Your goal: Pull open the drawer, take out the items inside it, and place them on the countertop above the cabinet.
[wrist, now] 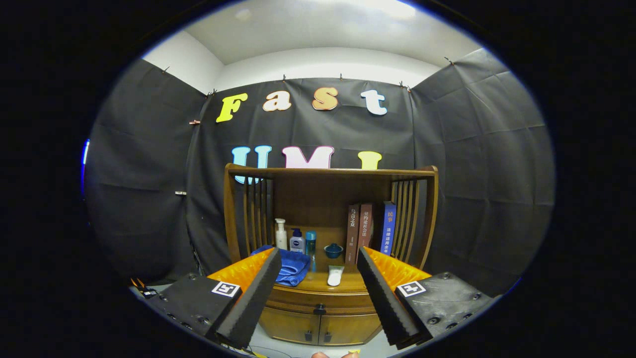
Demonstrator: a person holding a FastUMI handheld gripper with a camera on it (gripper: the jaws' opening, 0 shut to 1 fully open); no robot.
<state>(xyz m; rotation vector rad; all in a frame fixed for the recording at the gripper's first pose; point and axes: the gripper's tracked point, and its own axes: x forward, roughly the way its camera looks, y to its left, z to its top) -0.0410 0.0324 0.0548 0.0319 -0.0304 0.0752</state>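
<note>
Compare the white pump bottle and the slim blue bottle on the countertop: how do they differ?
The white pump bottle is pale and has a pump head; the slim blue bottle is teal-blue, narrower, with a plain top. The white one stands nearer the left slats. Both stand upright, beyond the open claw.

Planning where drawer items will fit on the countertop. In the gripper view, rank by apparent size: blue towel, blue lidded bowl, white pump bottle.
1. blue towel
2. white pump bottle
3. blue lidded bowl
The bottle and bowl look close in size. The claw is open, short of the cabinet.
</note>
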